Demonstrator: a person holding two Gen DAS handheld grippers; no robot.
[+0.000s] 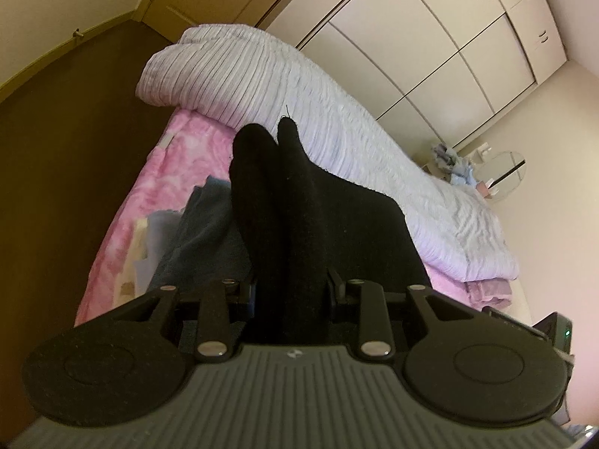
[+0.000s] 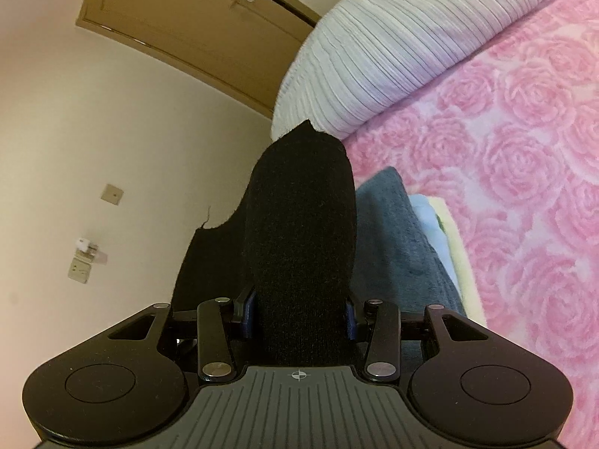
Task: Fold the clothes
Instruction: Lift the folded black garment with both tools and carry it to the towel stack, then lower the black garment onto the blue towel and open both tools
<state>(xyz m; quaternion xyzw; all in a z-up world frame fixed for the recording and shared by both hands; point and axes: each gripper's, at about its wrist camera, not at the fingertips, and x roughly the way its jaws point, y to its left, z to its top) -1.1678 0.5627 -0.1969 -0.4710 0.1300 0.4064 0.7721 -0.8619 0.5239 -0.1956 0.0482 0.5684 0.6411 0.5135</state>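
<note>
Black knitted fabric garment (image 1: 299,205) fills the jaws of the left hand-held gripper (image 1: 292,292), clamped and held up above the pink rose-patterned bed cover (image 1: 179,149). Likewise the right hand-held gripper (image 2: 299,310) pinches that dark cloth (image 2: 299,224), beside a folded grey-blue towel (image 2: 397,247) and a white ribbed duvet (image 2: 393,45).
</note>
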